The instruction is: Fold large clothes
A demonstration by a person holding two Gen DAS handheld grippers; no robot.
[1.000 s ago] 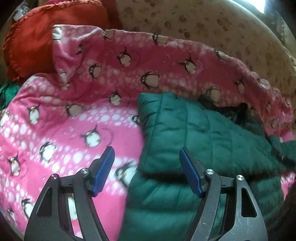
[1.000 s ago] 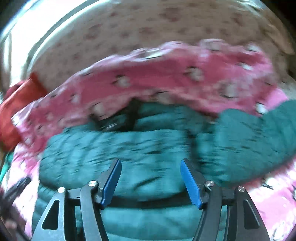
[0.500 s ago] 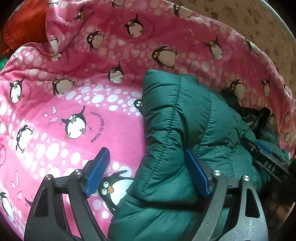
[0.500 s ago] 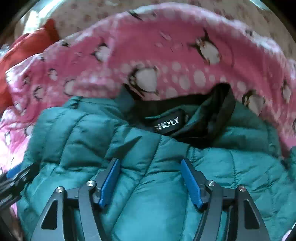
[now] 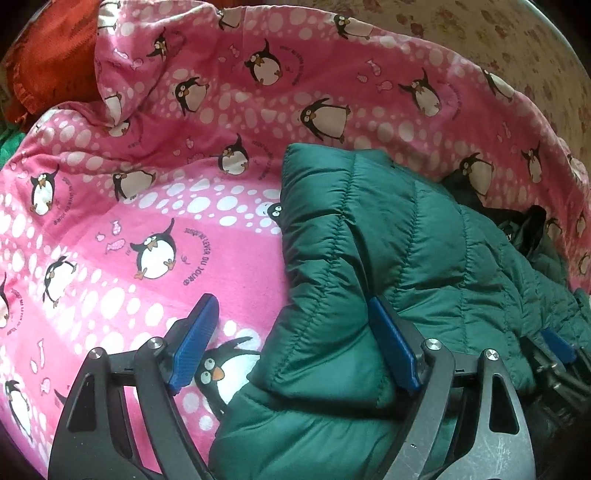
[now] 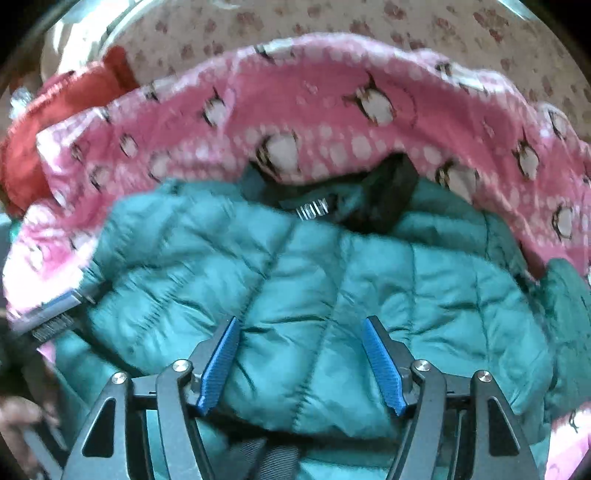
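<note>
A dark green quilted puffer jacket [image 5: 399, 240] lies folded over itself on a pink penguin blanket [image 5: 155, 206]. My left gripper [image 5: 291, 336] is open, its jaws straddling the jacket's left folded edge, right pad against the fabric. In the right wrist view the jacket [image 6: 332, 288] fills the middle, its black collar and label [image 6: 314, 210] at the far side. My right gripper [image 6: 301, 354] is open low over the jacket's body, holding nothing. The right gripper's blue pad shows at the left wrist view's right edge [image 5: 557, 343].
A red cushion [image 5: 55, 62] lies at the far left, also in the right wrist view [image 6: 44, 122]. A beige patterned cover [image 6: 332, 18] lies behind the blanket. The pink blanket [image 6: 332, 110] bunches up along the jacket's far side.
Both grippers have moved down and closer to the jacket. The right wrist view has pulled back slightly from the collar and is blurred by motion. Both stay open.
</note>
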